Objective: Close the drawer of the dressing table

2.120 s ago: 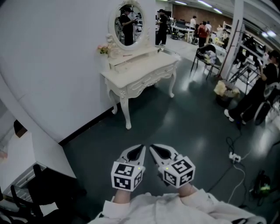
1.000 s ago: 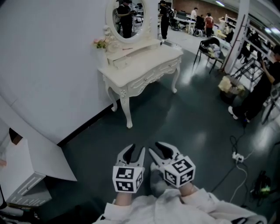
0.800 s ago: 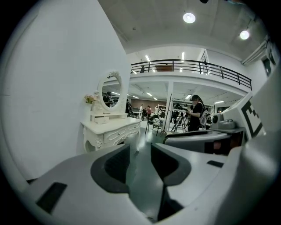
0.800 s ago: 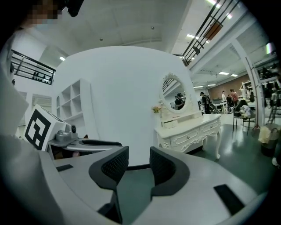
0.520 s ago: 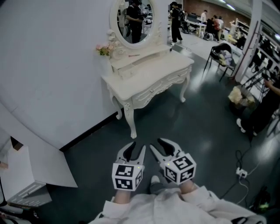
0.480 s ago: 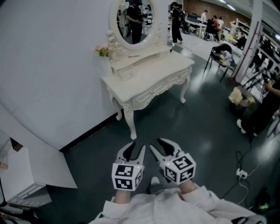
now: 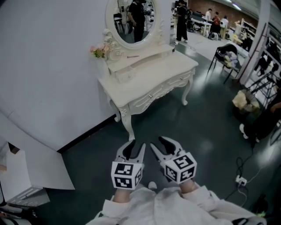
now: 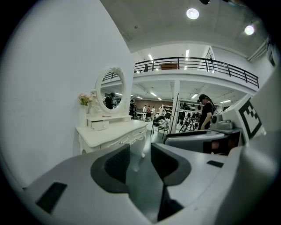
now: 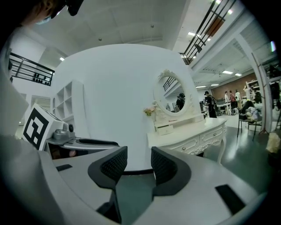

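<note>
**Head view.** The dressing table (image 7: 149, 83) (white, glossy, carved apron, curved legs) stands against the wall under its oval mirror (image 7: 131, 19). It is well apart from the left gripper (image 7: 135, 147) and the right gripper (image 7: 161, 144).

**Left gripper view.** The jaws are parted and hold nothing. The small upper drawer (image 8: 100, 125) appears to jut from its box.

**Right gripper view.** The ribbed dark jaws are opening, with nothing between them. Judged risk: an off-centre push could skew the light drawer, or a gripper could brush the flower posy (image 9: 150, 110) beside it.

Studio hall — mezzanine railing (image 8: 197, 64), ceiling lights (image 8: 192, 13)
</note>
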